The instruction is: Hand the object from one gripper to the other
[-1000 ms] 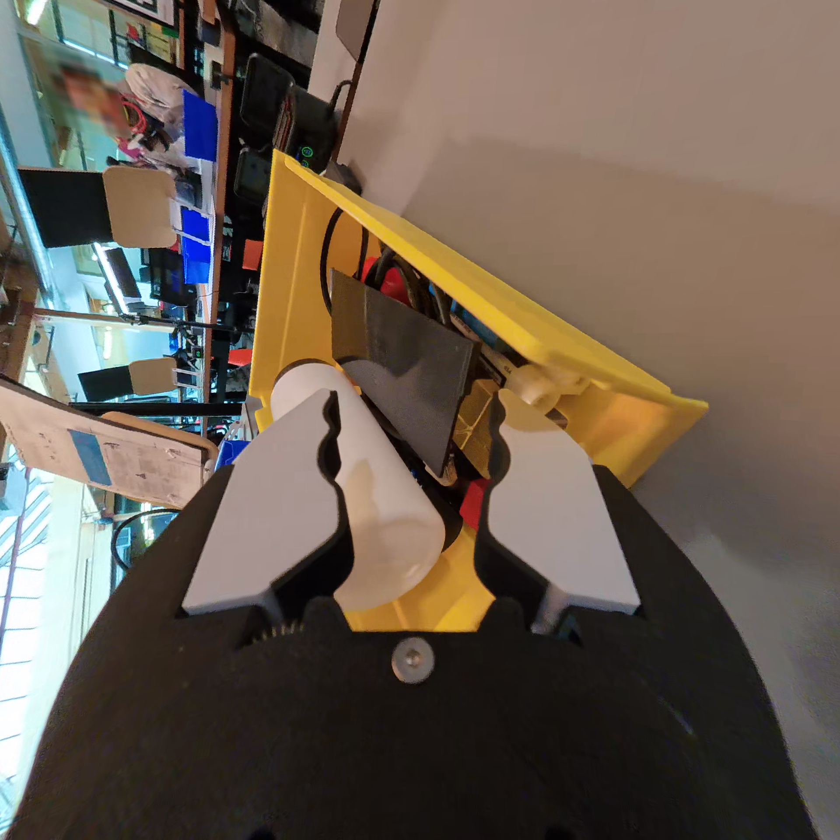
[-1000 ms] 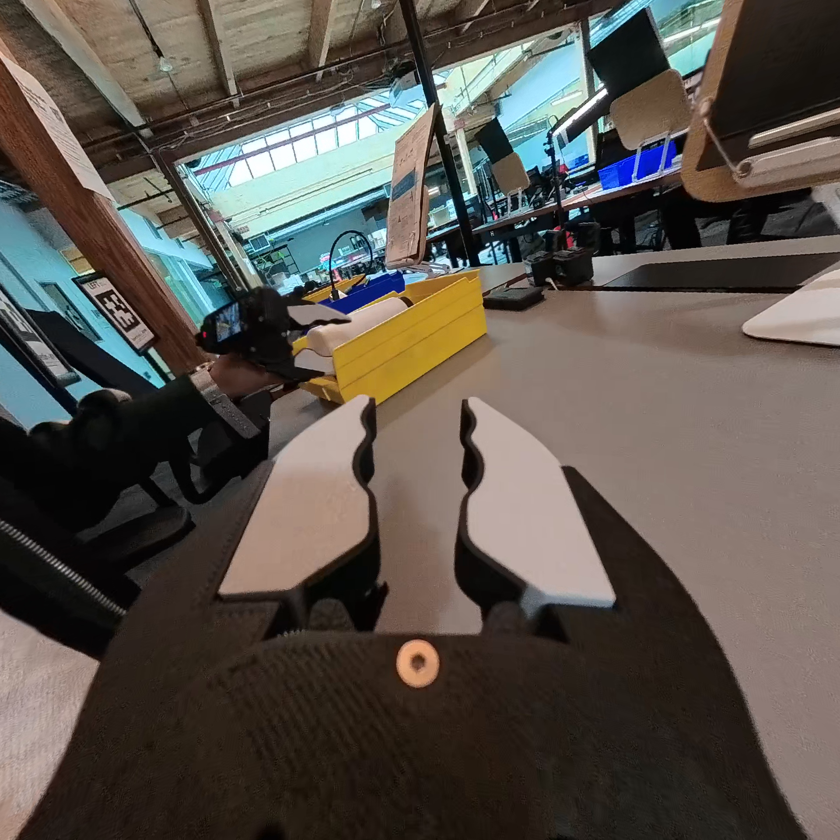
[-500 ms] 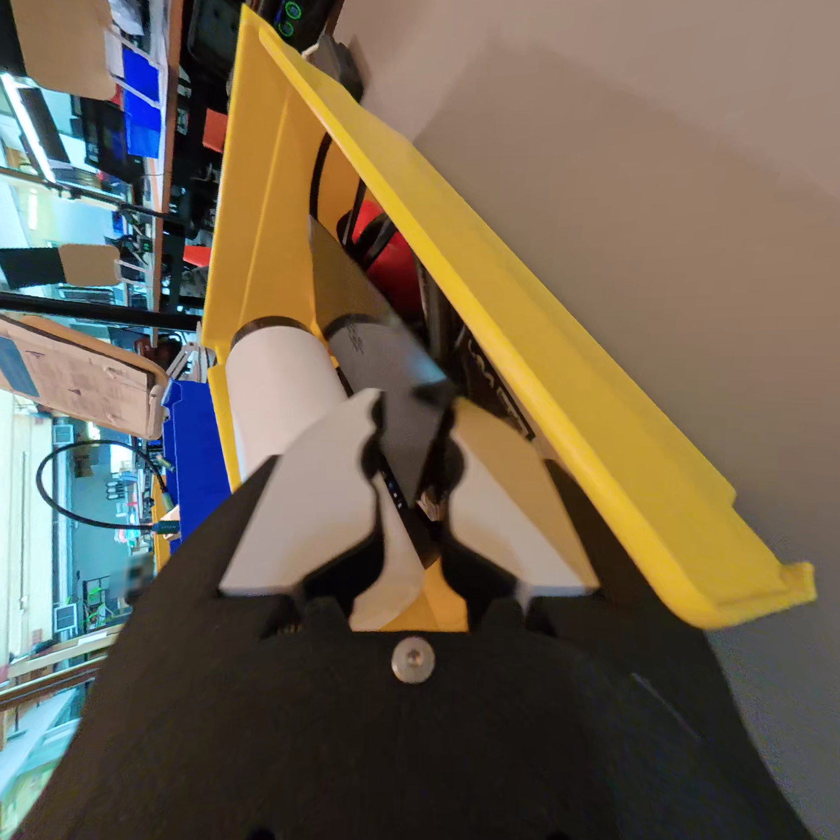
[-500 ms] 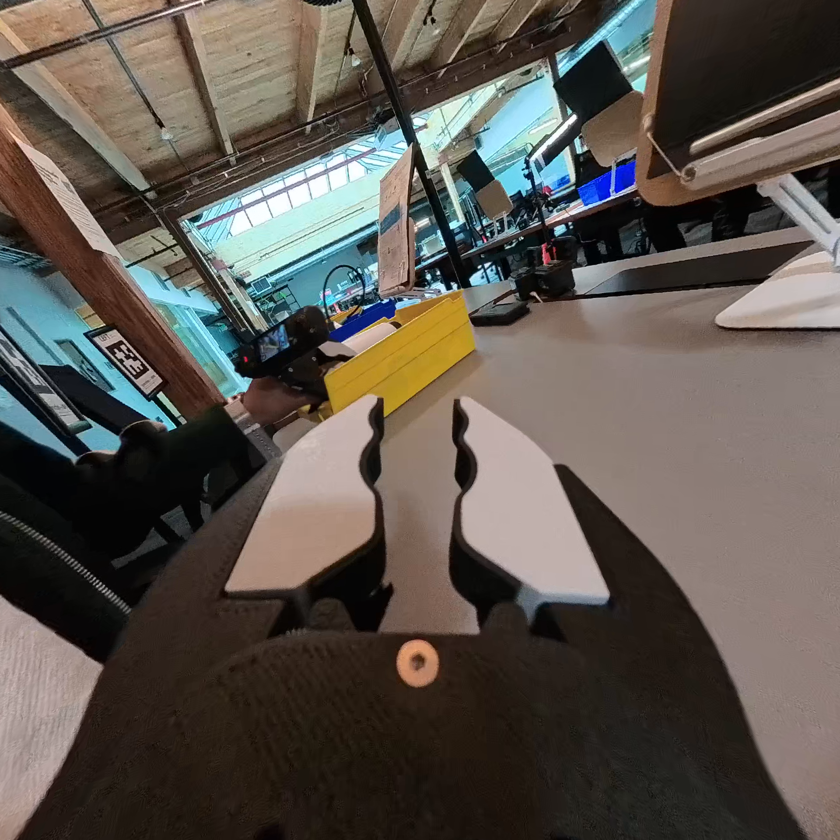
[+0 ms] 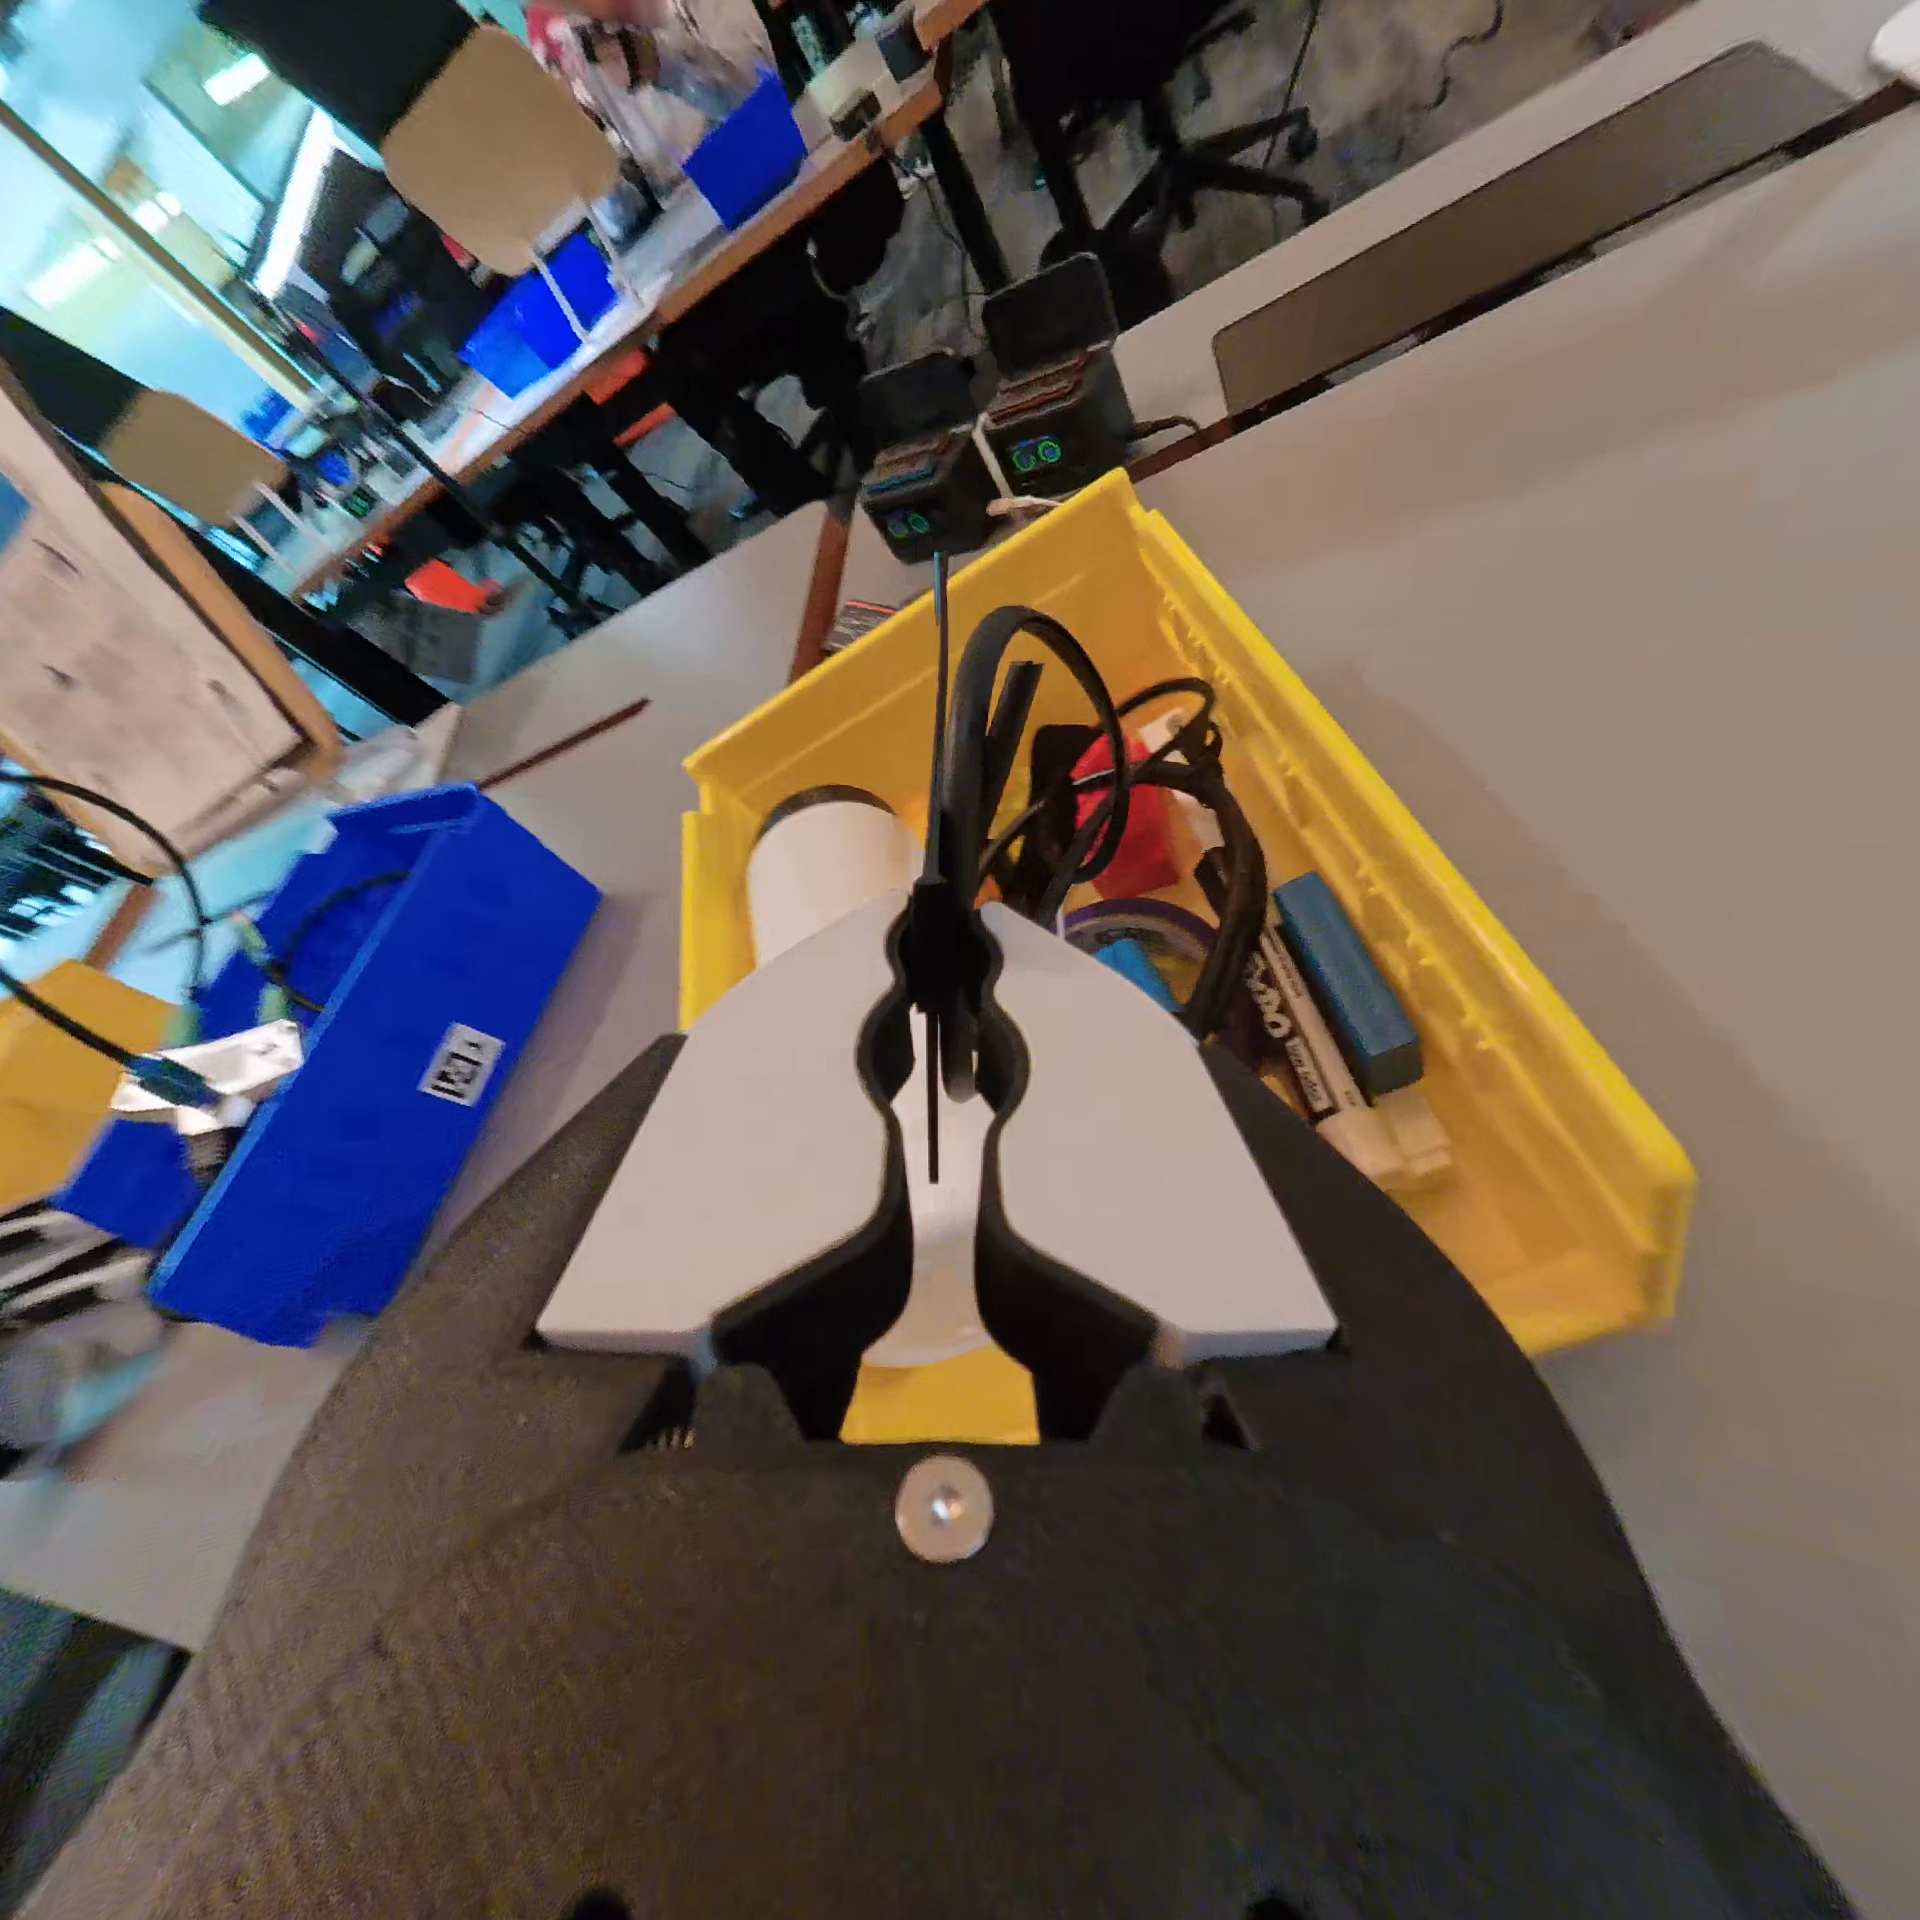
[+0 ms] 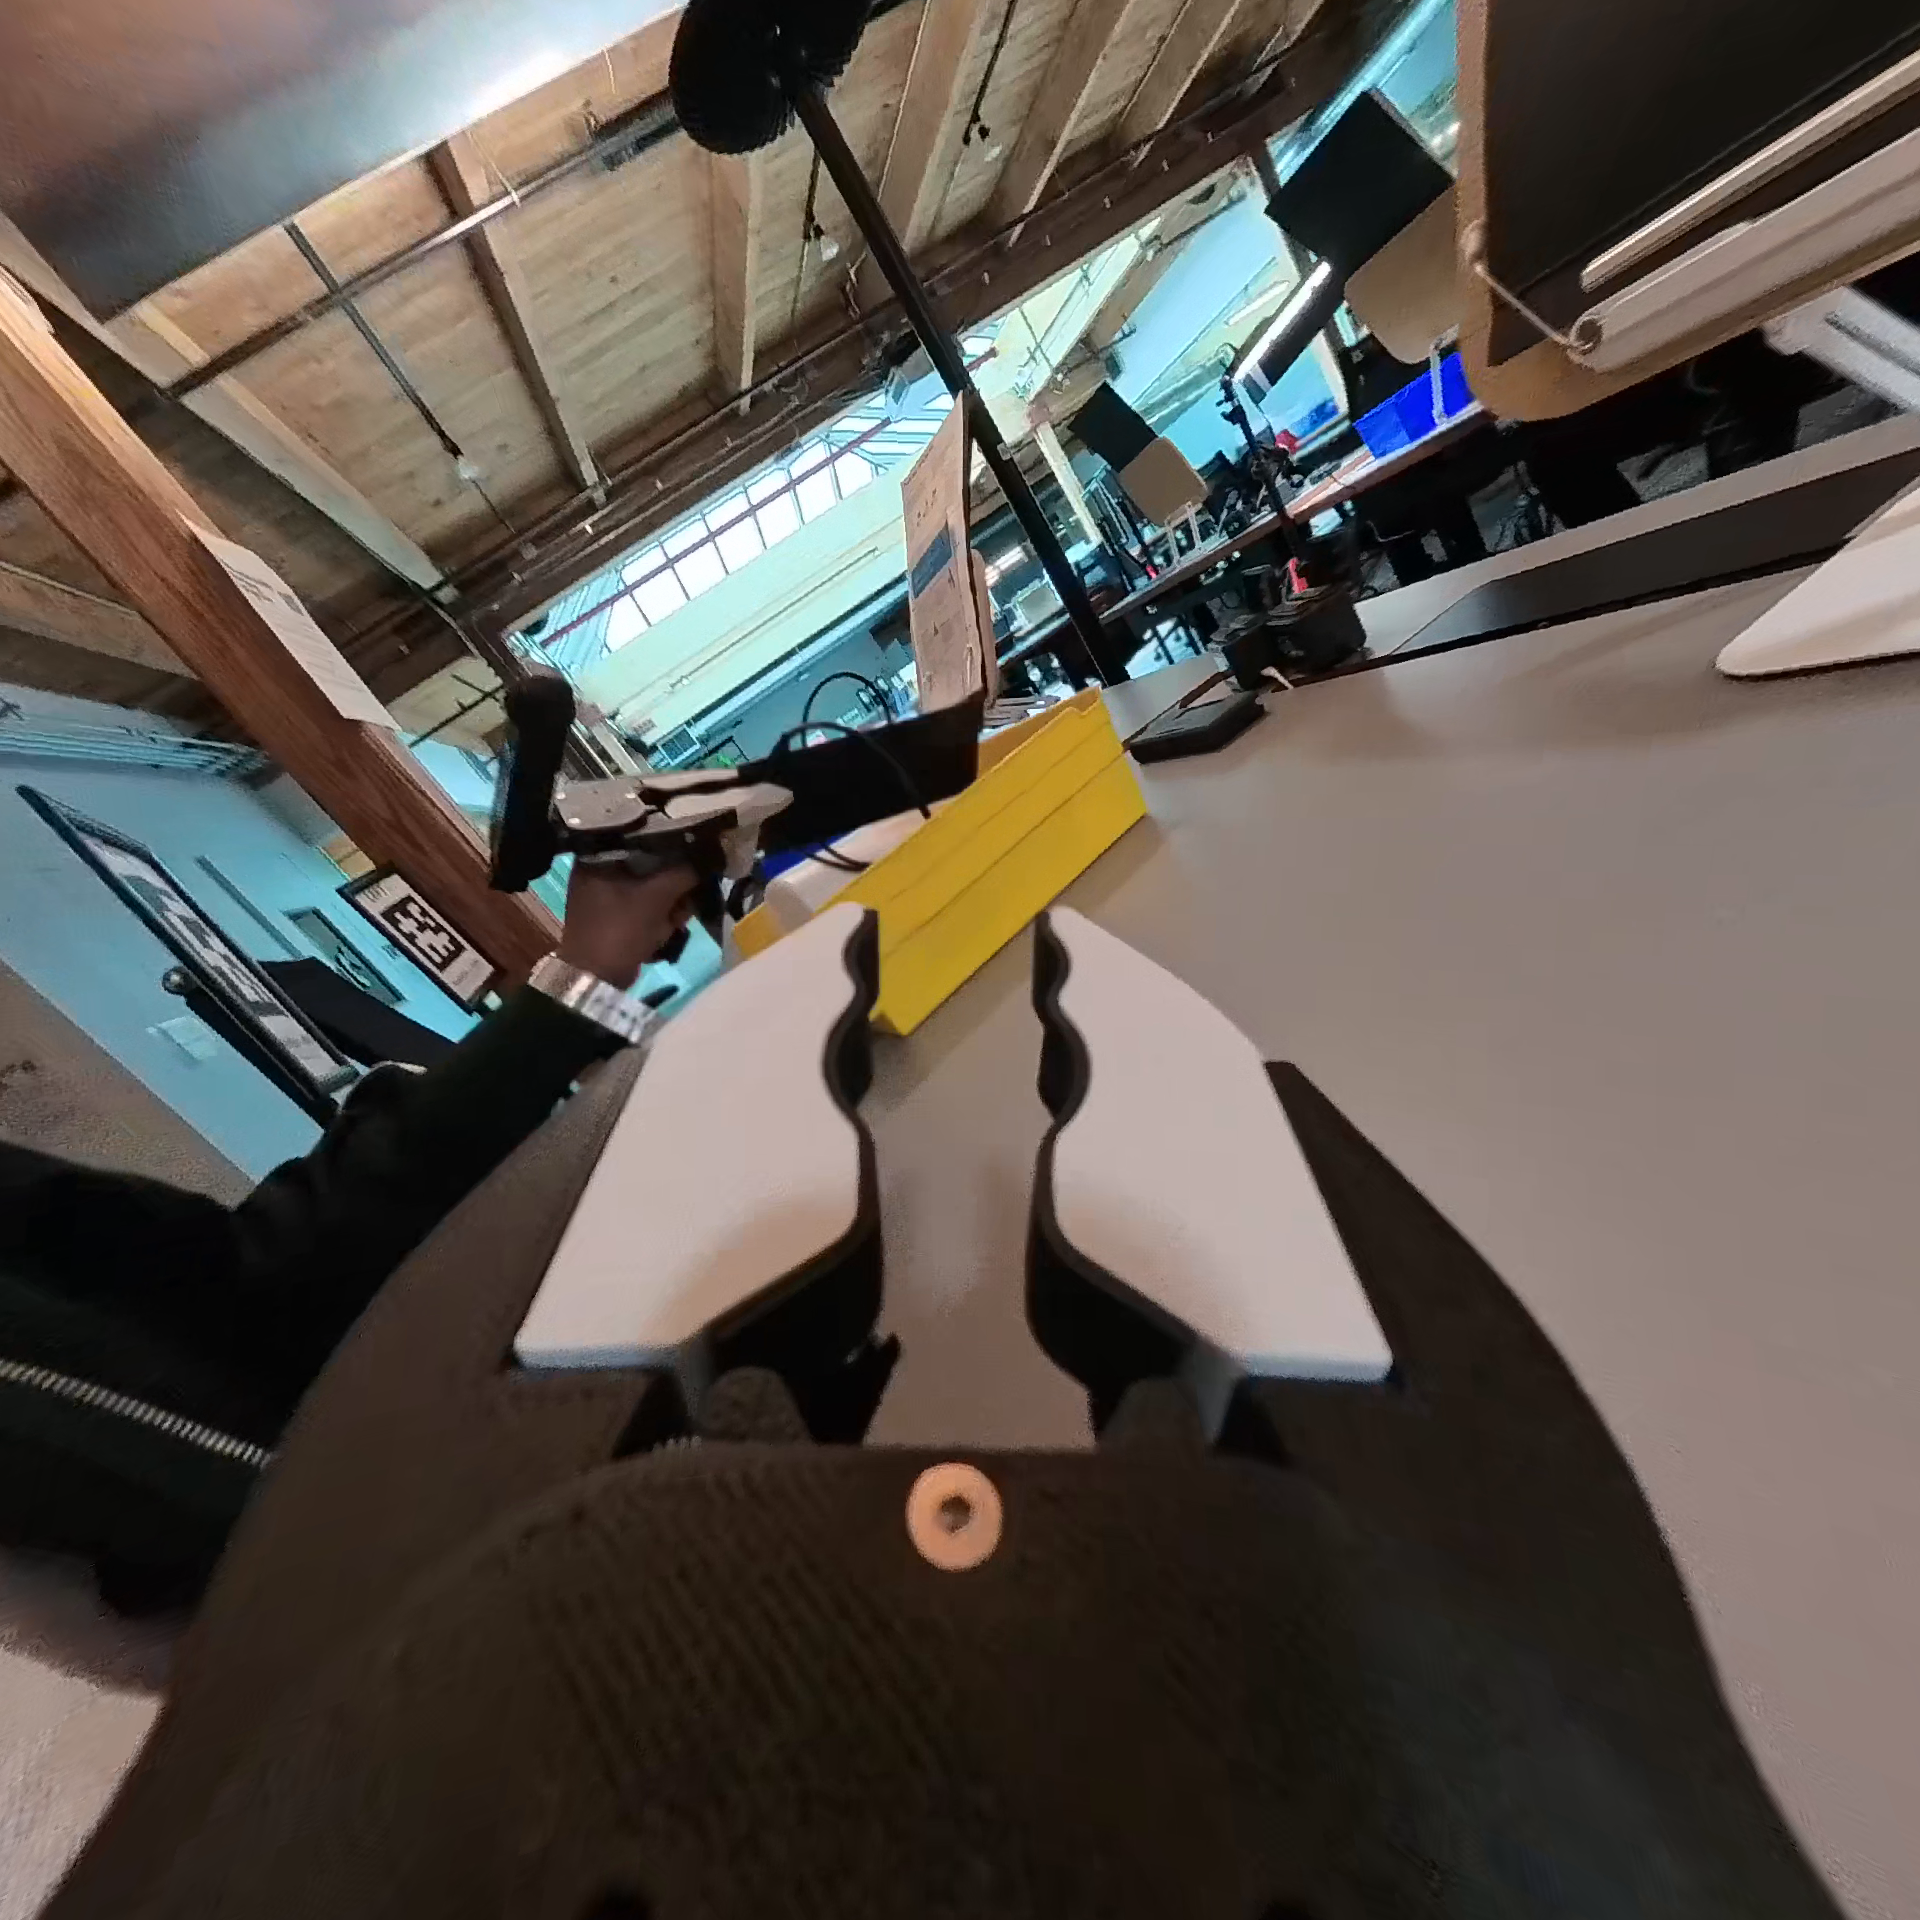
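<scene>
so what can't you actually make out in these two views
- Black plate, left wrist view: seen edge-on, its face hidden.
- White roll, left wrist view: near end behind the left gripper fingers.
- Yellow bin, right wrist view: contents hidden by its wall.

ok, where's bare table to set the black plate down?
Open grey table right of the yellow bin, up to the monitor base. A narrower strip lies between the yellow bin and blue bin. The yellow bin itself is crowded.

Yellow plastic bin (image 5: 1455,1039) on grey desk (image 5: 1610,675); blue plastic bin (image 5: 395,1039) beside; inside yellow: white cylinder (image 5: 831,862), black cables (image 5: 1091,748), red block (image 5: 1132,831), blue-capped marker (image 5: 1340,987).
</scene>
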`<move>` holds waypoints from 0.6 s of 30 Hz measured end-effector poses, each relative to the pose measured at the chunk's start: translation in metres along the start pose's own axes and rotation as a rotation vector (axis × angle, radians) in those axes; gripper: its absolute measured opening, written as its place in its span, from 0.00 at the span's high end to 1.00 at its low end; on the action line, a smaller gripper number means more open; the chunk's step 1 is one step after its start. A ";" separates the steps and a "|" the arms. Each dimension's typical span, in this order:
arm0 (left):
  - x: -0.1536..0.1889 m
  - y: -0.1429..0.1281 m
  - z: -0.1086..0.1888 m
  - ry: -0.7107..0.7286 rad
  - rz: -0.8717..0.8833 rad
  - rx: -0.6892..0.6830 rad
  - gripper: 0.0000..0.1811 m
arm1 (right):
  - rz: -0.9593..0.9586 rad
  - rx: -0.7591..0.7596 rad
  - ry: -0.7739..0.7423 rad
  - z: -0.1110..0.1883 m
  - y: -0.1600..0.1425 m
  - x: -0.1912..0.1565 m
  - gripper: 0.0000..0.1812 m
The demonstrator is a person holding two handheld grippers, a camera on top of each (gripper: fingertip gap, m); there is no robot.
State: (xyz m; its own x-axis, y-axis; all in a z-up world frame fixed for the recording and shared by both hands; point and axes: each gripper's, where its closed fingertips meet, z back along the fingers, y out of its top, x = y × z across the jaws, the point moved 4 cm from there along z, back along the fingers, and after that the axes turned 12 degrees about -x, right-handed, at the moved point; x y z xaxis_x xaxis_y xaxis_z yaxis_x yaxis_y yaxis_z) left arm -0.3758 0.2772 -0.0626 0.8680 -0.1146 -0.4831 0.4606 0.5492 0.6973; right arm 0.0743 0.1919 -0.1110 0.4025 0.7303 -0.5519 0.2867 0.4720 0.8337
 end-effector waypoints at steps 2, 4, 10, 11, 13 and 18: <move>0.005 -0.005 -0.003 -0.054 0.038 -0.034 0.97 | -0.019 0.023 0.006 0.002 0.001 -0.001 0.84; 0.016 -0.011 -0.009 -0.105 0.021 -0.075 0.97 | -0.002 0.014 -0.009 0.004 0.000 -0.001 0.85; 0.040 -0.030 -0.018 -0.235 -0.032 -0.220 0.87 | 0.089 -0.029 -0.039 0.001 -0.001 -0.004 0.85; 0.042 -0.033 -0.019 -0.281 -0.007 -0.228 0.85 | 0.089 -0.036 -0.037 -0.001 -0.003 -0.004 0.86; 0.042 -0.036 -0.019 -0.340 0.037 -0.219 0.81 | 0.089 -0.050 -0.040 -0.003 -0.005 -0.004 0.85; 0.040 -0.040 -0.018 -0.323 -0.022 -0.159 0.88 | 0.209 -0.046 -0.162 0.005 0.004 0.005 0.82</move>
State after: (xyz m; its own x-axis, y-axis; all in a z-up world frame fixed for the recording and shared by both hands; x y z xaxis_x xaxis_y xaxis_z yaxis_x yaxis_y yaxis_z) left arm -0.3626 0.2661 -0.1196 0.8840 -0.3692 -0.2868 0.4668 0.6630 0.5852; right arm 0.0822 0.1947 -0.1100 0.5838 0.7275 -0.3605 0.1444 0.3439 0.9278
